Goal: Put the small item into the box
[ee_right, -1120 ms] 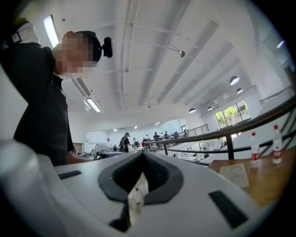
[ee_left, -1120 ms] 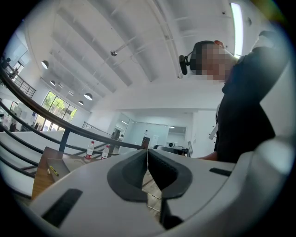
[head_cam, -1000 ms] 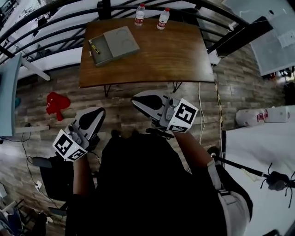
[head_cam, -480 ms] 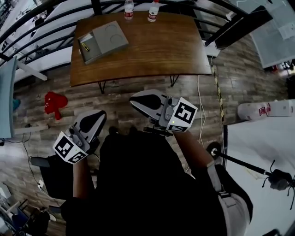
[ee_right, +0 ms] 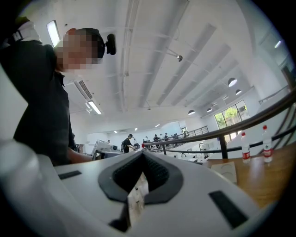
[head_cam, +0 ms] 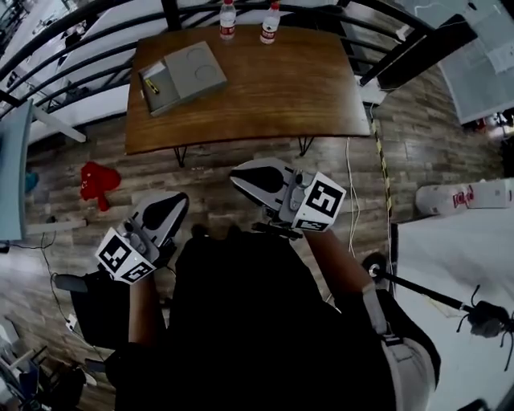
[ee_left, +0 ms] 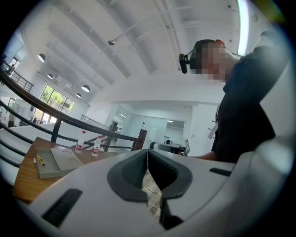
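Over the last second only my view of the surface point(head_cam: 281, 88) has drifted a little. My left hand-held gripper point(head_cam: 170, 201) and right hand-held gripper point(head_cam: 242, 173) stay by my body, jaws together on nothing, well apart from it. The small yellow item point(head_cam: 151, 86) appears to lie already in the open end of the grey box point(head_cam: 193, 68), as the task wants.

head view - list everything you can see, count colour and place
table: 1, brown wood, top centre
box: 1, grey, on the table's left part
small item: 1, yellow, at the box's left end
water bottles: 2, clear with red labels, table's far edge
red object: 1, red, on the floor at left
white roll: 1, white with red print, right edge
left claw: 1, white with dark pads, shut and empty, over the floor short of the table
right claw: 1, white with dark pads, shut and empty, beside the left one
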`<action>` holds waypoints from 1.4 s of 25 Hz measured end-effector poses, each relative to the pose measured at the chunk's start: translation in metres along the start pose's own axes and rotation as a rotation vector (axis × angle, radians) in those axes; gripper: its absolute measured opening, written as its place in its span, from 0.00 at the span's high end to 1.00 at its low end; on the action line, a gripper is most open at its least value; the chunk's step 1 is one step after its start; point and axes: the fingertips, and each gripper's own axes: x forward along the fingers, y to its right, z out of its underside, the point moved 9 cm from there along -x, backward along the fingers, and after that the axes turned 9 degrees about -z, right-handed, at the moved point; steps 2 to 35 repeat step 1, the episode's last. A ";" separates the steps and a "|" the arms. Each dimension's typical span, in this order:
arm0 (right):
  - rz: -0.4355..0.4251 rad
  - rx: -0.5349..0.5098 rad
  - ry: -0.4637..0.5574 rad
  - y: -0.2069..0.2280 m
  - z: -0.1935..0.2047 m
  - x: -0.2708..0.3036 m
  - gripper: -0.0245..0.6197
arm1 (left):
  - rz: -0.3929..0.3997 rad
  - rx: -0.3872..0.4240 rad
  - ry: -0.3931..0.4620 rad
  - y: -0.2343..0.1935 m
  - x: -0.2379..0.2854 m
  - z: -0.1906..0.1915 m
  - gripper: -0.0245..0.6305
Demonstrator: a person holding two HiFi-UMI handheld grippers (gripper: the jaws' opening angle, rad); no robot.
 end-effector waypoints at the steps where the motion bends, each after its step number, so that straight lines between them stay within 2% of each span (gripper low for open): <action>1: 0.001 0.000 0.000 0.001 0.000 -0.001 0.95 | 0.001 0.002 -0.002 0.000 0.001 0.000 0.94; 35: 0.001 0.000 0.000 0.001 0.000 -0.001 0.95 | 0.001 0.002 -0.002 0.000 0.001 0.000 0.94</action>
